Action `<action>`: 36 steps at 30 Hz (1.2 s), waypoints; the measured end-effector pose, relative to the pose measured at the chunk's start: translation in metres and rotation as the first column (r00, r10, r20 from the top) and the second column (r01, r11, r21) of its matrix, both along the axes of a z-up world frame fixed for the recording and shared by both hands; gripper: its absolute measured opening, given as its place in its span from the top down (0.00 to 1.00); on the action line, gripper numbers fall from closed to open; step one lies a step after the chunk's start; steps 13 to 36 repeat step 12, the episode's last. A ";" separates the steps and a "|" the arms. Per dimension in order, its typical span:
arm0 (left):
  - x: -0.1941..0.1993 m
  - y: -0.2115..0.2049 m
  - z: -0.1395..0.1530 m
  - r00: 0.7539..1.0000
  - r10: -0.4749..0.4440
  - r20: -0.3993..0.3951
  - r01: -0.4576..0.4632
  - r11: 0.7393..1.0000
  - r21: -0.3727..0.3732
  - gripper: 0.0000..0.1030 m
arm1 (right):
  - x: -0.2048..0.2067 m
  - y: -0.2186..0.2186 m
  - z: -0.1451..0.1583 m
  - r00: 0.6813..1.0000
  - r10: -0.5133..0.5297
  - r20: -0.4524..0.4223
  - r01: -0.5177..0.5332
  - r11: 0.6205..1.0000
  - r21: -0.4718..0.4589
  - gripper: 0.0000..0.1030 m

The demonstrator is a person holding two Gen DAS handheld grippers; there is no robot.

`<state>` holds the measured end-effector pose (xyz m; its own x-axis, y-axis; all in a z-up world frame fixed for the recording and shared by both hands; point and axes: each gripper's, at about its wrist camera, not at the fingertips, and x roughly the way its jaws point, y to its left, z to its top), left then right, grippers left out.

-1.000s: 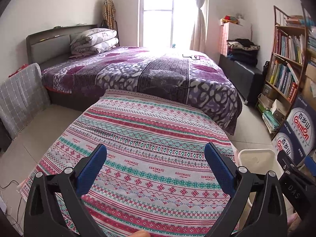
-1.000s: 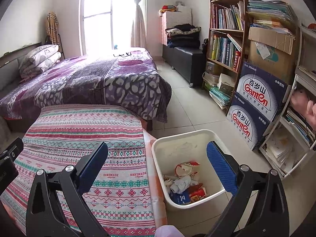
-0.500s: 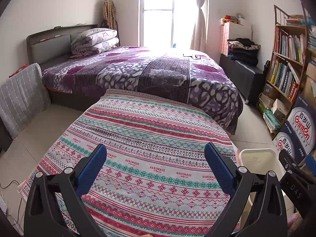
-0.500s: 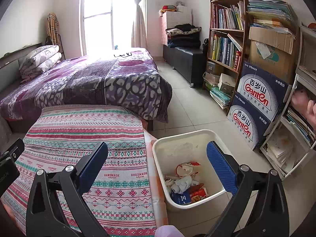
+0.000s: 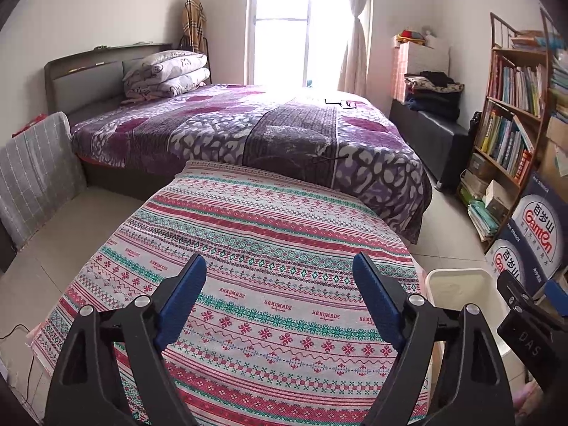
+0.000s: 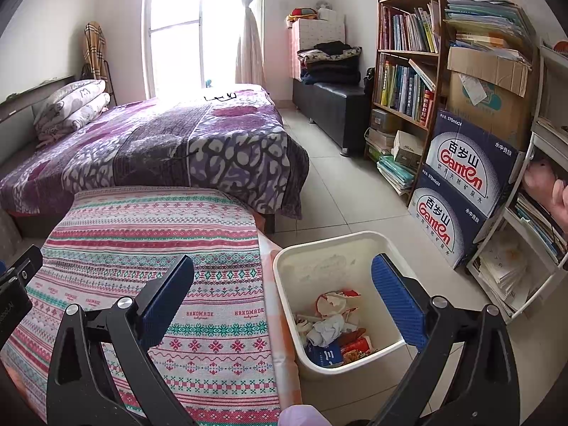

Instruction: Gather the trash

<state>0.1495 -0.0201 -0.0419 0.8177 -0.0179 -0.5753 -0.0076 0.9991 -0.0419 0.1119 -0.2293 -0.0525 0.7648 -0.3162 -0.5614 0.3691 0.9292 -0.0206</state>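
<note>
Left wrist view: the left gripper hangs over the patterned tablecloth, jaws apart and just narrowing, nothing between them; the right gripper gapes empty above the white bin, where the trash lies.

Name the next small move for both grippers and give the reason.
Probably nothing more than resting both: the patterned tablecloth shows no trash, the wrappers and crumpled paper lie in the white bin, and the left gripper, its jaws just closing a little, and right gripper hold nothing.
</note>
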 end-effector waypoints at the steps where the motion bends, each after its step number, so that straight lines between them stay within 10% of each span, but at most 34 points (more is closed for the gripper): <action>1: 0.000 -0.001 0.000 1.000 -0.001 -0.002 0.001 1.000 0.001 0.20 | 0.000 0.000 0.000 1.000 0.000 0.000 0.000 1.000 0.000 0.07; 36: 0.001 -0.003 -0.002 1.000 0.008 -0.014 -0.008 1.000 0.019 0.11 | 0.000 0.000 0.000 1.000 0.001 0.001 -0.001 1.000 -0.001 0.07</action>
